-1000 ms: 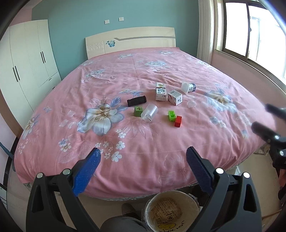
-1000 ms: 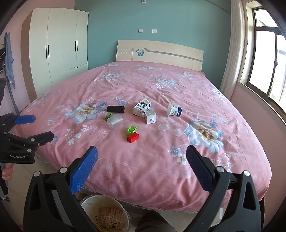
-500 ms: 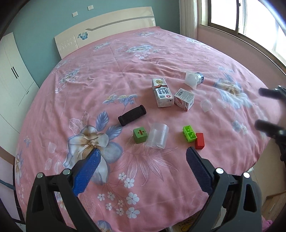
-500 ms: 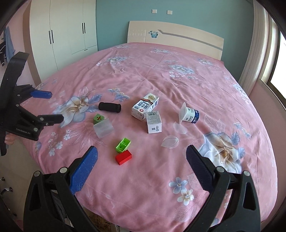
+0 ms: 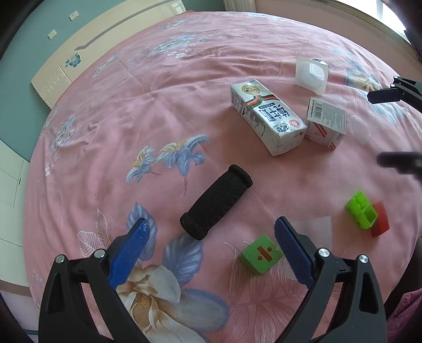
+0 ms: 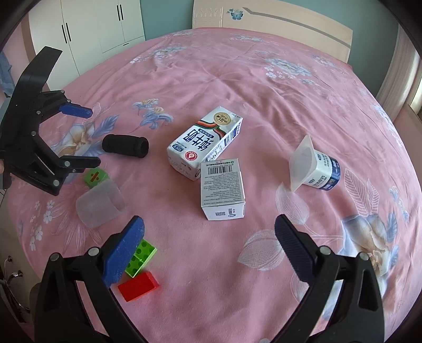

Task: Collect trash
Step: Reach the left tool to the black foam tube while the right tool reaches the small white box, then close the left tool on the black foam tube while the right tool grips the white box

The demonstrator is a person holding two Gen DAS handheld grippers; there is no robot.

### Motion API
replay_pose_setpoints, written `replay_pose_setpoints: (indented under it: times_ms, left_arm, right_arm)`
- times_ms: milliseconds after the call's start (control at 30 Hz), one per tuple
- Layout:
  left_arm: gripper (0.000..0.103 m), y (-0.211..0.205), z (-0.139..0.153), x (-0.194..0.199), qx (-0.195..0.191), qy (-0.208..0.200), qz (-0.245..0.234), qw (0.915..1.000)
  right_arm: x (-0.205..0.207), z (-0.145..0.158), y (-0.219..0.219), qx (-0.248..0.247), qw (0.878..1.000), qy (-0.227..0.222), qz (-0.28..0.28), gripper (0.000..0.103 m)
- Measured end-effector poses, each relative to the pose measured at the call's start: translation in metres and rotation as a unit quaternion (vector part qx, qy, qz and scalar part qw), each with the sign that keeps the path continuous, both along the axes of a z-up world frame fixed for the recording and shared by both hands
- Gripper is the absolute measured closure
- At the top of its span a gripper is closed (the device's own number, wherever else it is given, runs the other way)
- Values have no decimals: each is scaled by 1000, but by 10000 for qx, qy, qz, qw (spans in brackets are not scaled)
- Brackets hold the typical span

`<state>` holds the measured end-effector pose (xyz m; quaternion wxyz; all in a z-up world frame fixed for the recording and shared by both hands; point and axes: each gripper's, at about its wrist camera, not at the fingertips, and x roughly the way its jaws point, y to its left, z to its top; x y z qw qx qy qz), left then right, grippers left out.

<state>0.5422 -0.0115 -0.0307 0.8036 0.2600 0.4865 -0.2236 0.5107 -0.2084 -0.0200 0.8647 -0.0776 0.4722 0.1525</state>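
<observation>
Two grippers: I hold both wide open over the bed (image 6: 263,87), gripping nothing; left gripper (image 5: 211,244), right gripper (image 6: 208,241).
Milk carton (image 6: 204,143): lies flat mid-bed; in my right view its long axis runs from lower left to upper right, gold-seal end toward the headboard (image 6: 271,19).
Small box (image 6: 222,188): flat, barcode face up, one corner touching the carton's near end; long axis runs roughly toward my right gripper.
Yogurt cup (image 6: 315,167): on its side right of the carton, wide mouth facing left, well apart from the box.
Clear plastic cup (image 6: 100,203): on its side, just beside the green cube (image 6: 95,177).
Foam grip (image 5: 216,201): black cylinder ahead of my left gripper, between its fingers' line; axis slants up to the right.
Blocks: green block (image 6: 139,257) touching red block (image 6: 138,285), partly under my right gripper's left finger.
Change: since half a second ago I've brought both grippers lower and closer; the items fill more of each view.
</observation>
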Motion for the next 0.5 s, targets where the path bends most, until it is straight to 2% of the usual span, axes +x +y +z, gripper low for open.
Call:
replay_pose_setpoints:
  times_ms: [67, 133, 200, 300, 400, 433, 500]
  left_arm:
    - [10, -1, -15, 15, -42, 196, 28, 9998]
    - [27, -3, -28, 27, -76, 404, 67, 9991]
    - [33, -4, -42, 37, -100, 596, 140, 9981]
    - [37, -6, -50, 43, -213, 701, 206, 9971]
    - [38, -6, -50, 44, -297, 724, 296, 9965]
    - [39, -6, -50, 44, -312, 742, 340, 9962]
    - [43, -7, -49, 42, -290, 747, 391, 9960]
  right_arm:
    - [16, -14, 1, 49, 9999, 148, 3, 7]
    - [30, -26, 4, 56, 9998, 201, 8, 7]
    - [41, -36, 7, 22, 9997, 230, 37, 9]
    - [55, -52, 10, 44, 9991, 423, 79, 29]
    - [60, -58, 13, -22, 9991, 410, 141, 40]
    - [61, -58, 13, -29, 9992, 378, 152, 49]
    - [62, -56, 12, 68, 9989, 419, 197, 59]
